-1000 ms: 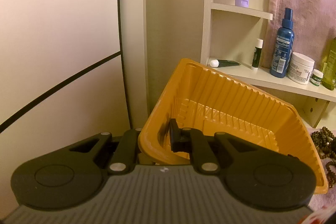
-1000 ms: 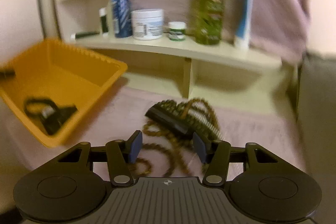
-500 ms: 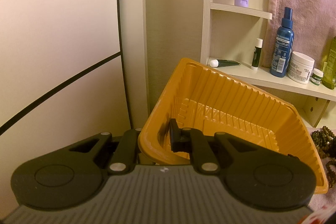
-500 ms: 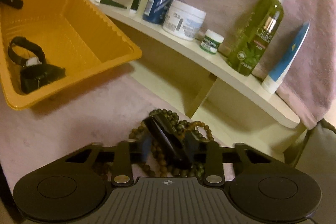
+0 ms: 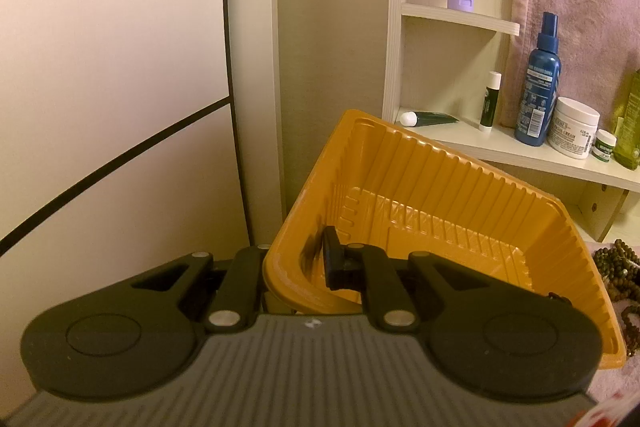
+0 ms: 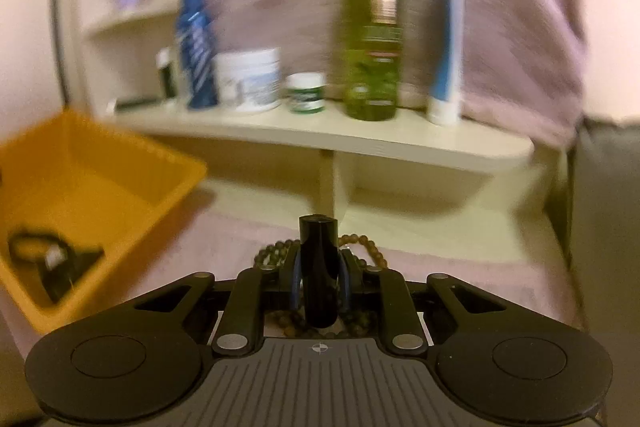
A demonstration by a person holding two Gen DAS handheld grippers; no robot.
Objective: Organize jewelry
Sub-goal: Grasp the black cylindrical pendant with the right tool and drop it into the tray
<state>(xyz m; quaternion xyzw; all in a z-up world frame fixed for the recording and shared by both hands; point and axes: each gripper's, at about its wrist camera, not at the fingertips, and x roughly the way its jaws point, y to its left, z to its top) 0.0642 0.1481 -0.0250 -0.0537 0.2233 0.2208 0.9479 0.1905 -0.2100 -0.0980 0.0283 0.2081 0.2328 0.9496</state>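
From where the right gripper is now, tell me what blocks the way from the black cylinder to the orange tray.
Nothing visible does. The right gripper, whose jaws have just been closing, grips the black cylinder above the beads. Only bare pink cloth lies between it and the orange tray, open-topped at left.

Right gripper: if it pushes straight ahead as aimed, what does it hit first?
Probably the upright divider under the cream shelf; depth is unclear. The right gripper, shut on a black cylindrical object, points just above brown beads.
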